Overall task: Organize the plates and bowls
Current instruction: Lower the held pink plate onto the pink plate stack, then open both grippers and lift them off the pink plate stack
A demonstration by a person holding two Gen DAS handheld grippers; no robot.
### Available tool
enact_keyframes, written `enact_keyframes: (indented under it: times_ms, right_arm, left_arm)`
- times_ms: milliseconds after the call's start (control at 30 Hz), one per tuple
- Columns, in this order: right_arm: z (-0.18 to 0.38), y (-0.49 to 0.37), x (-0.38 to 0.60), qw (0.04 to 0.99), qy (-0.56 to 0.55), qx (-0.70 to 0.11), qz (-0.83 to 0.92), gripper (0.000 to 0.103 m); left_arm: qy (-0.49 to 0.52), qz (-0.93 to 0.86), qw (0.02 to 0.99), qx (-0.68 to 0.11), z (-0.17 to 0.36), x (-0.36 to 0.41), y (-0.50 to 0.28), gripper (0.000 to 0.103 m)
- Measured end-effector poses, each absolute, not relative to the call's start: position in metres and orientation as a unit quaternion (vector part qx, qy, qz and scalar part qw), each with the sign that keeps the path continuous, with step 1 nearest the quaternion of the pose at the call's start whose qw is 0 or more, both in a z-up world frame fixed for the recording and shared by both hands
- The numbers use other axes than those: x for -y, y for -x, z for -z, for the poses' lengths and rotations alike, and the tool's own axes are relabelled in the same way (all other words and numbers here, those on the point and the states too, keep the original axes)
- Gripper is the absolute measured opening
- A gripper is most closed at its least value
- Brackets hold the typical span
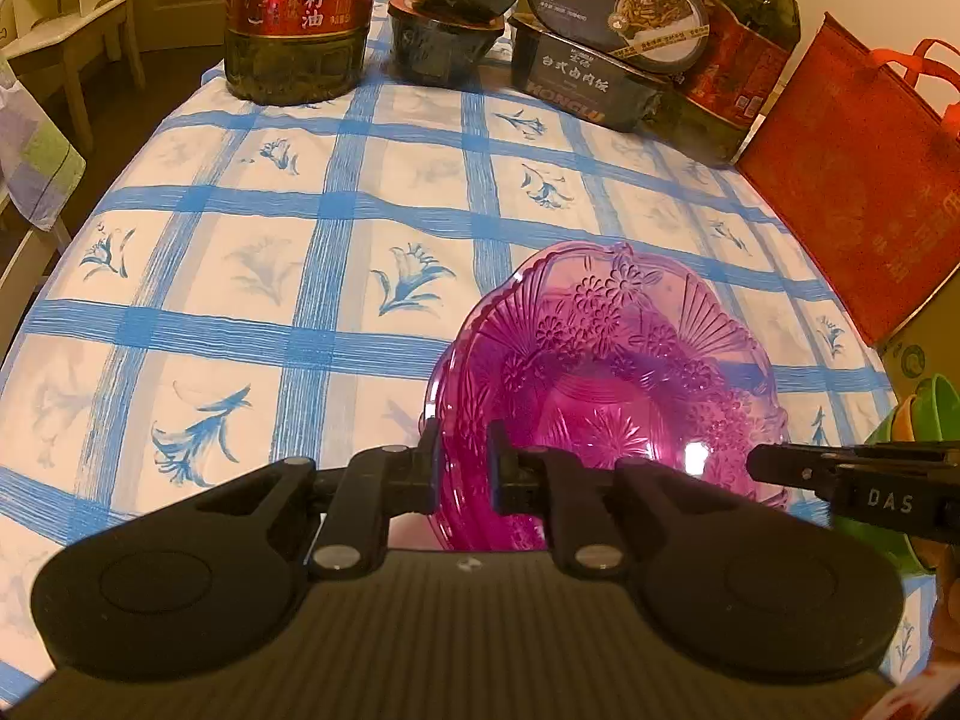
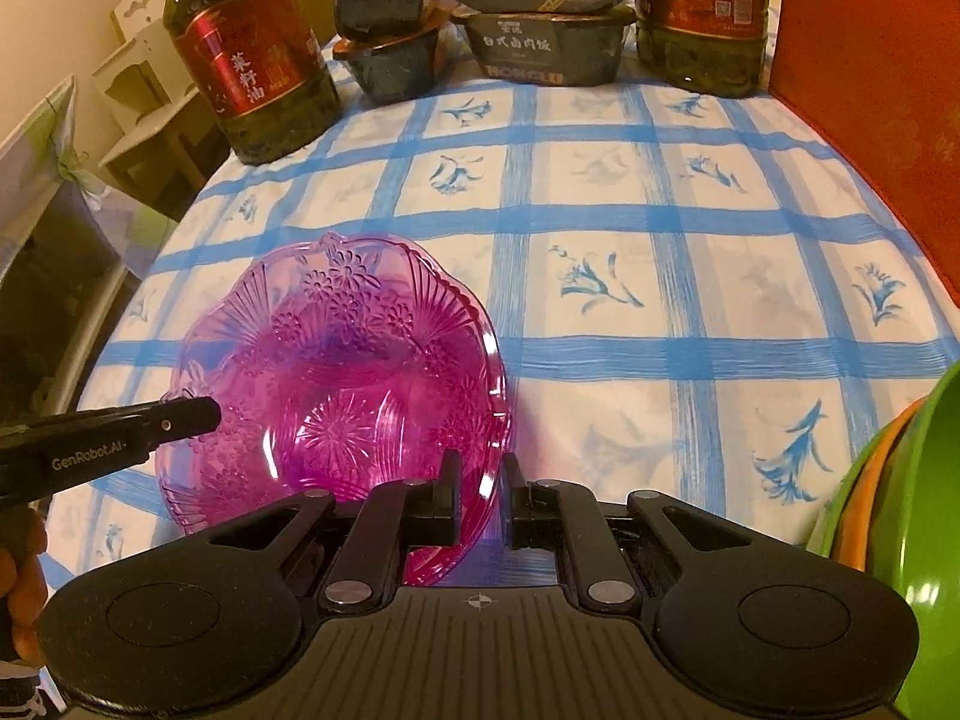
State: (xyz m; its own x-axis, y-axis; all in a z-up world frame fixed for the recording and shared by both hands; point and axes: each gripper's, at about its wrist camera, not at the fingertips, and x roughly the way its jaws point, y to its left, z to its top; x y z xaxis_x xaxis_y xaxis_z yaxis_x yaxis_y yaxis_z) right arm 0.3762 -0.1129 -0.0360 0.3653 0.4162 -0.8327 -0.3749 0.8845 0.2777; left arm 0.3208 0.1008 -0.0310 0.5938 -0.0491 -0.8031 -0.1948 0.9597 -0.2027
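Observation:
A pink see-through patterned plate (image 1: pixel 606 384) rests on the blue-checked tablecloth (image 1: pixel 288 252); it also shows in the right wrist view (image 2: pixel 336 384). My left gripper (image 1: pixel 463 468) is shut on the plate's left rim. My right gripper (image 2: pixel 480 498) is shut on the plate's right rim, and its finger shows in the left wrist view (image 1: pixel 798 471). The left gripper's finger shows in the right wrist view (image 2: pixel 150 420). A stack of green and orange bowls (image 2: pixel 900 492) sits at the right, also seen in the left wrist view (image 1: pixel 912 420).
At the table's far edge stand two oil bottles (image 1: pixel 294 18) (image 1: pixel 744 48) and stacked black meal boxes (image 1: pixel 600 42). A red bag (image 1: pixel 858 180) stands along the right side. Chairs (image 1: pixel 72 54) stand past the table's left edge.

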Motion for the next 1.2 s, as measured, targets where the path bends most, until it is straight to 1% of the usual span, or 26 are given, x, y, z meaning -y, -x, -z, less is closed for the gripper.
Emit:
enact_keyframes:
  times_ms: [433,500,533,567,600,633,667,700,733,900,1000,1100,1133,1200]
  right_arm:
    - [0.041,-0.378,0.110,0.829,-0.017,-0.506,-0.236,0.012]
    - [0.043,-0.379,0.111,0.830,-0.022,-0.506,-0.236,0.012]
    - [0.044,-0.380,0.112,0.830,-0.024,-0.505,-0.237,0.013]
    - [0.045,-0.380,0.113,0.830,-0.028,-0.502,-0.241,0.017]
    - [0.045,-0.381,0.115,0.830,-0.036,-0.500,-0.243,0.021]
    - [0.045,-0.381,0.118,0.831,-0.045,-0.498,-0.244,0.035]
    - [0.044,-0.380,0.121,0.832,-0.055,-0.495,-0.243,0.047]
    - [0.043,-0.380,0.124,0.834,-0.064,-0.492,-0.241,0.050]
    - [0.041,-0.379,0.127,0.836,-0.070,-0.489,-0.240,0.050]
    - [0.031,-0.366,0.139,0.839,-0.086,-0.483,-0.235,0.051]
    - [0.022,-0.349,0.147,0.843,-0.094,-0.479,-0.228,0.051]
    - [0.016,-0.327,0.158,0.844,-0.109,-0.478,-0.217,0.053]
    - [0.014,-0.320,0.161,0.844,-0.114,-0.479,-0.213,0.054]
    - [0.011,-0.304,0.166,0.844,-0.119,-0.481,-0.205,0.057]
  left_arm:
    - [0.117,-0.040,0.888,-0.443,0.032,-0.096,-0.323,0.013]
    - [0.120,-0.040,0.888,-0.443,0.033,-0.097,-0.323,0.016]
    - [0.122,-0.040,0.888,-0.441,0.033,-0.098,-0.322,0.021]
    - [0.124,-0.039,0.889,-0.440,0.033,-0.099,-0.322,0.026]
    - [0.127,-0.040,0.889,-0.439,0.033,-0.100,-0.322,0.027]
    - [0.132,-0.040,0.889,-0.437,0.032,-0.102,-0.321,0.028]
    - [0.135,-0.040,0.890,-0.434,0.031,-0.103,-0.319,0.030]
    - [0.135,-0.043,0.891,-0.431,0.029,-0.104,-0.318,0.032]
    - [0.136,-0.045,0.892,-0.428,0.028,-0.105,-0.316,0.034]
    - [0.152,-0.050,0.895,-0.417,0.019,-0.111,-0.300,0.036]
    - [0.162,-0.051,0.896,-0.411,0.012,-0.110,-0.284,0.040]
    - [0.170,-0.052,0.896,-0.407,0.006,-0.105,-0.264,0.045]
    - [0.171,-0.051,0.896,-0.407,0.004,-0.103,-0.257,0.050]
    - [0.169,-0.052,0.896,-0.407,0.000,-0.096,-0.242,0.052]
